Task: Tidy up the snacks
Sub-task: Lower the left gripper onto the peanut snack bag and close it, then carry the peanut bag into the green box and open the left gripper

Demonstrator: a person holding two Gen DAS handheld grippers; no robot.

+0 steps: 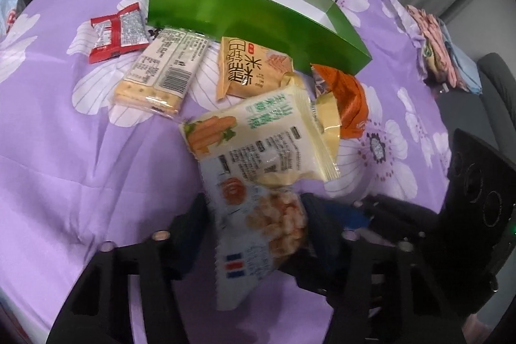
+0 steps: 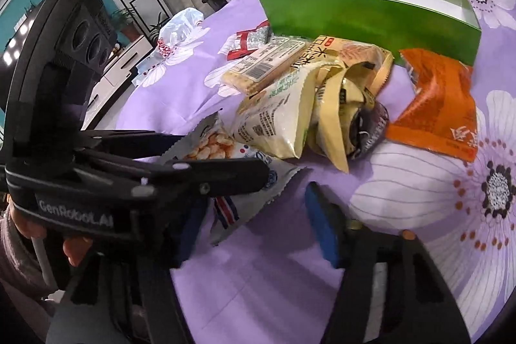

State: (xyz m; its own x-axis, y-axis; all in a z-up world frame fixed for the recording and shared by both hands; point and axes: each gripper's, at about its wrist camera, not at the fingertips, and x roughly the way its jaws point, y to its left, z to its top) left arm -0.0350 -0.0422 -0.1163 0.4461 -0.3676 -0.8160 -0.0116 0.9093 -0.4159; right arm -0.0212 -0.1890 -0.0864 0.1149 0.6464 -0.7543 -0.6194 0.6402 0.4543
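Note:
My left gripper [image 1: 254, 224] is shut on a white-and-blue snack packet [image 1: 254, 231] showing round puffs; it also shows in the right wrist view [image 2: 225, 182], held between the left gripper's black fingers [image 2: 206, 176]. Ahead lie a pale carrot-print packet [image 1: 258, 137], an orange-yellow rice cracker packet [image 1: 248, 66], a cracker pack with a barcode [image 1: 158, 76], a red packet [image 1: 117, 33] and an orange packet [image 2: 438, 105]. An open green box [image 1: 258, 18] stands behind them. My right gripper [image 2: 258, 228] is open and empty, just right of the held packet.
Everything lies on a purple flowered cloth [image 1: 64, 134]. A dark wrapped snack [image 2: 367, 124] sits between the pale and orange packets. Folded fabric [image 1: 441, 54] lies at the cloth's right edge. A white plastic bag [image 2: 180, 24] sits at the far left.

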